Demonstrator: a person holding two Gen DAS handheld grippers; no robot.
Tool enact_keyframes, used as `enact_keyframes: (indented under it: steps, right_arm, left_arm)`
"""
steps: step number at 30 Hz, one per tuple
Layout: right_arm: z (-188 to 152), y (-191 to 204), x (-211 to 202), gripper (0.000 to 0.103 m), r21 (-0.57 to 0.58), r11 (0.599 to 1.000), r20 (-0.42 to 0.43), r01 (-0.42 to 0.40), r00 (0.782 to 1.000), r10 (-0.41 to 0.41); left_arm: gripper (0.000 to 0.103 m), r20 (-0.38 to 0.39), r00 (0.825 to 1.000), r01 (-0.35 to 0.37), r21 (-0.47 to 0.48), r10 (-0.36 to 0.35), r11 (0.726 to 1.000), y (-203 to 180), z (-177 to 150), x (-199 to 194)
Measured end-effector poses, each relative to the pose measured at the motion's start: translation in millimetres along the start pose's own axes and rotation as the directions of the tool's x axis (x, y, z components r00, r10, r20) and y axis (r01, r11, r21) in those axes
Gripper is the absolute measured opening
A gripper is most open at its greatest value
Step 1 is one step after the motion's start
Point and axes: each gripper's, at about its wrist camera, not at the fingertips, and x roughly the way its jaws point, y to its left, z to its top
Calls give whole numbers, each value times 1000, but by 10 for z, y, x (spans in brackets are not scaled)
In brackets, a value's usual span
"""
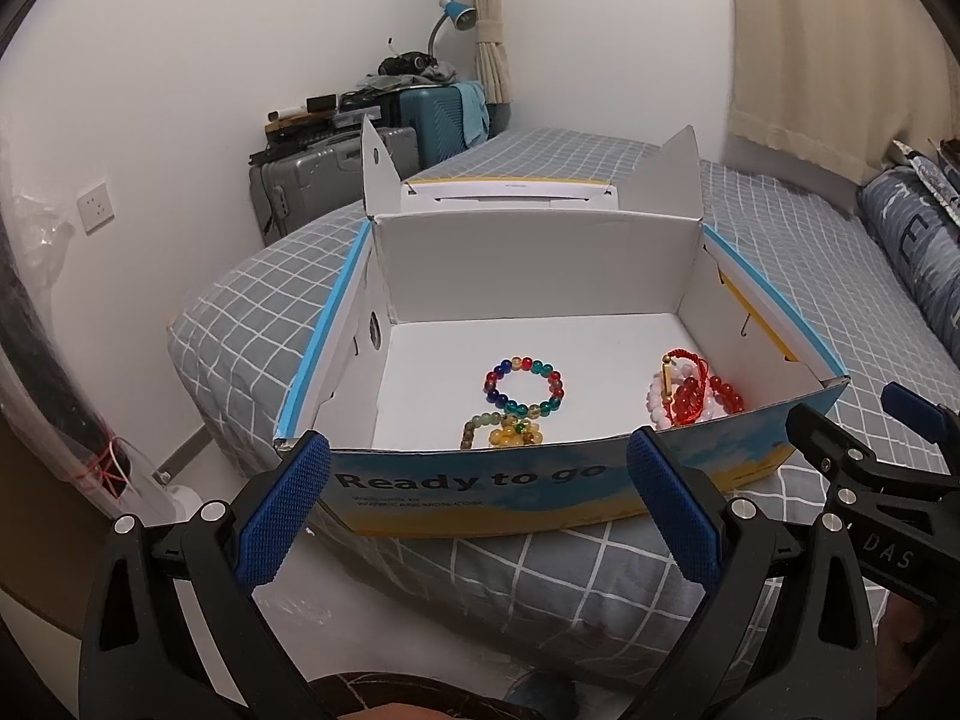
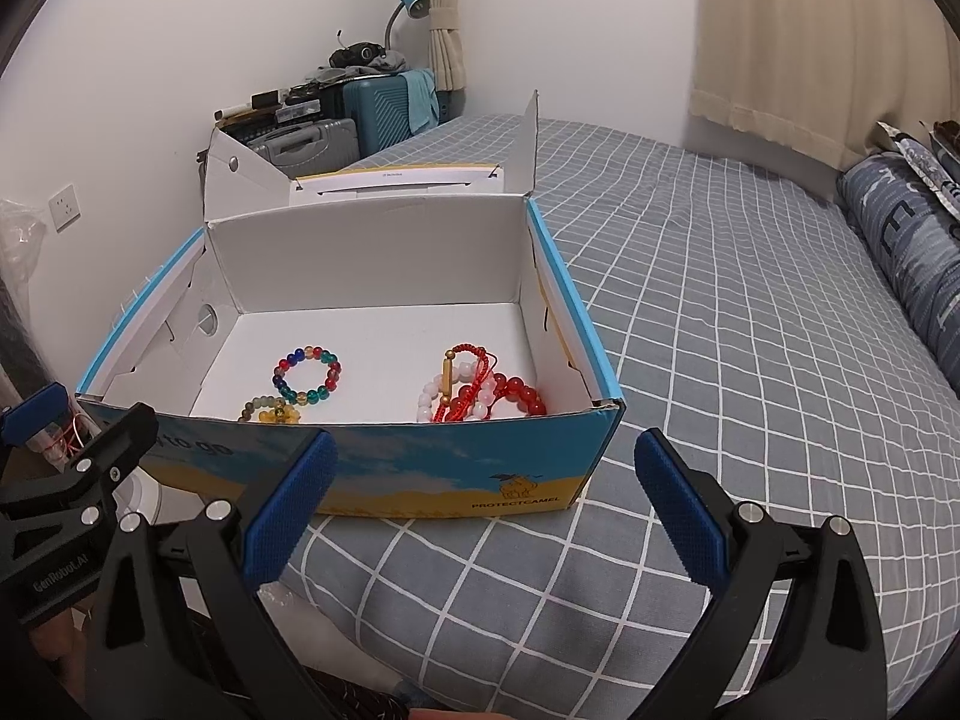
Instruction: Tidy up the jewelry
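An open cardboard box [image 1: 480, 480] [image 2: 420, 468] with a blue and yellow front stands on the bed. Inside lie a multicoloured bead bracelet [image 1: 524, 385] [image 2: 307, 375], a green and yellow bead bracelet [image 1: 501, 431] [image 2: 270, 411] near the front wall, and a pile of red and white bead bracelets with red cord [image 1: 690, 390] [image 2: 480, 390] at the right. My left gripper [image 1: 480, 498] is open and empty in front of the box. My right gripper [image 2: 480, 498] is open and empty in front of the box's right corner.
The bed [image 2: 720, 330] has a grey checked sheet. A blue patterned pillow [image 2: 912, 252] lies at the right. Suitcases [image 1: 336, 174] with clutter and a blue lamp [image 1: 456, 12] stand behind the box by the wall. Curtains hang behind the bed.
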Motion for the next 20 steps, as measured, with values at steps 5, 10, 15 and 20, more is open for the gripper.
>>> enact_keyframes:
  steps: [5,10,15,20]
  right_arm:
    - [0,-3,-2,95,-1,1000,0,-1,1000,1]
    - [2,-1,1,95,0,1000,0,1,1000,-1]
    - [1,1,-1,95,1,1000,0,0,1000,0]
    - [3,-1,4,95,-1,1000,-1,0,1000,0]
  left_arm:
    - [97,-1,1000,3,-6,-3,1000,7,0,-2]
    - [97,0,1000,3,-10,-3,1000,15,-7,-4]
    - [97,0,1000,7,-5,-7,1000,13,-8,-1]
    - [97,0,1000,13,-4,-13,1000,12,-13,1]
